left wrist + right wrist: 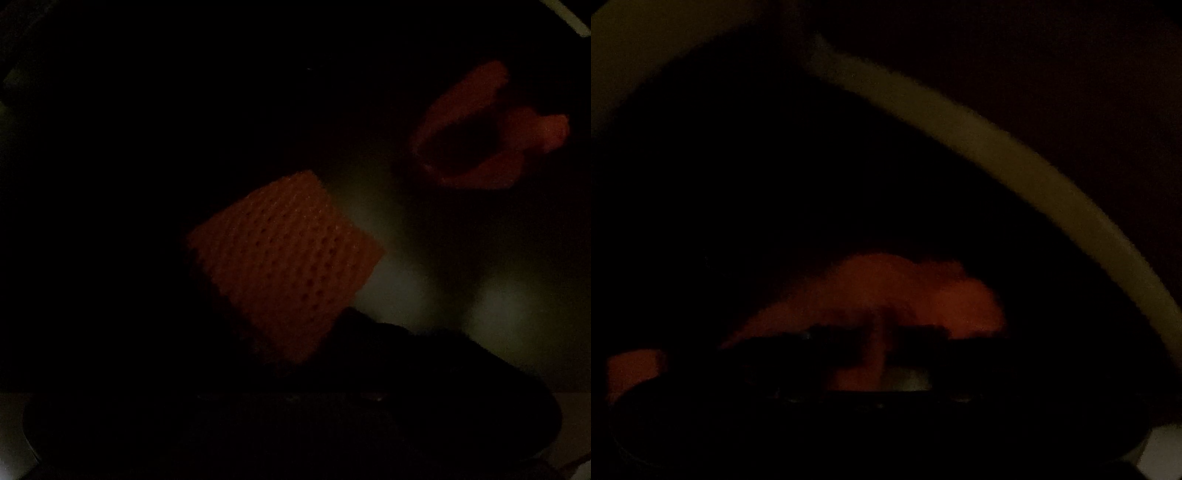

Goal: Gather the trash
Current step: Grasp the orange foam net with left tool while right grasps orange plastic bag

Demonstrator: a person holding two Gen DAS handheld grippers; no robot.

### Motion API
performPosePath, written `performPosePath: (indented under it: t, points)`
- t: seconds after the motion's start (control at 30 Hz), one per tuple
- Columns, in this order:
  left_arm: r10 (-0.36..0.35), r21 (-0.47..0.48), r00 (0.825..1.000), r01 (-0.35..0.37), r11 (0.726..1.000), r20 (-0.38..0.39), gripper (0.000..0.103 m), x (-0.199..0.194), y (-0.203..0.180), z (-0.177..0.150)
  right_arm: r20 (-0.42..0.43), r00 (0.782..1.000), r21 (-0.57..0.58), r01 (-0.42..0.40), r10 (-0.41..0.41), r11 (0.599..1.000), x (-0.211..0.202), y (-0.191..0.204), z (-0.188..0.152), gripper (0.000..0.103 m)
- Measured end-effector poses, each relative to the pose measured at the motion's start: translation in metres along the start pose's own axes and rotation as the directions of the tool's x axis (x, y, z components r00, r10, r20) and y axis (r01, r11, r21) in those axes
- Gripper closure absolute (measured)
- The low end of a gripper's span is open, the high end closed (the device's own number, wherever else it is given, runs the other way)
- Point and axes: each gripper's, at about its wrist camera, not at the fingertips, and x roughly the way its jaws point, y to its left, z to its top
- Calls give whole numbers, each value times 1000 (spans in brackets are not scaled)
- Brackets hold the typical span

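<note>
Both views are very dark. In the left wrist view an orange foam net sleeve [284, 258] hangs tilted at the centre. Its lower end runs down into my left gripper [299, 343], whose dark fingers [373, 332] close against it. A second orange foam net [476, 133] shows at the upper right, curled open. In the right wrist view that kind of orange net [908, 291] bulges above my right gripper [877, 350]. A strip of it is pinched between the two dark fingers [919, 343]. Another orange patch [631, 369] shows at the lower left.
A pale curved rim [997, 147] arcs across the right wrist view from top centre to the right edge, with darkness under it. Pale blurred patches [498, 314] glow below the nets in the left wrist view. A light strip [576, 22] crosses the top right corner.
</note>
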Motion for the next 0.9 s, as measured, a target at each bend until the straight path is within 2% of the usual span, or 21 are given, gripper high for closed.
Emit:
performPosePath:
  t: [0.1,0.13,0.2,0.23,0.27,0.4,0.47,0.5,0.53,0.57,0.63,0.67,0.7,0.83,0.9]
  points:
    - [10,15,1000,-10,1000,-5,74,-1,-4,0,8,1000,16,19,-19,1000,-6,-10,-15,103]
    - [11,19,1000,-11,1000,-2,76,-2,-3,1,20,1000,31,6,-6,999,-11,-15,-18,103]
    - [14,52,1000,-15,999,13,86,-4,-4,6,44,999,73,-22,19,997,-22,-26,-26,103]
    - [18,69,1000,-20,997,20,87,-6,-4,9,54,998,97,-40,35,994,-28,-33,-30,103]
    - [18,75,1000,-20,997,20,94,-6,-5,11,63,996,130,-63,55,989,-33,-39,-33,103]
    - [13,89,999,-15,996,30,94,-1,-11,14,136,989,207,-93,66,974,-53,-57,-45,102]
    - [19,116,999,-24,993,43,94,-4,-10,13,181,982,226,-89,48,970,-59,-64,-42,92]
    - [30,128,998,-37,991,52,94,-3,-11,13,200,979,229,-83,37,970,-62,-66,-40,82]
    - [48,143,997,-57,988,63,94,-4,-12,12,205,978,228,-76,28,971,-61,-68,-36,79]
    - [63,160,995,-74,984,74,94,-7,-11,12,201,979,224,-76,30,972,-54,-71,-31,67]
    - [62,197,994,-78,977,86,94,-6,-15,8,195,981,231,-61,15,971,-47,-75,-24,67]
    - [63,212,994,-82,974,92,94,-7,-16,7,186,982,252,-44,-4,967,-43,-75,-21,57]
    - [59,224,994,-79,971,95,94,-7,-16,7,173,985,288,-24,-27,957,-38,-77,-19,50]
    - [62,241,993,-85,967,98,94,-8,-10,12,145,988,429,-19,-48,903,-18,-84,-13,49]
    - [80,251,989,-109,962,126,94,-12,-5,17,127,990,444,-3,-59,896,-9,-80,-10,47]
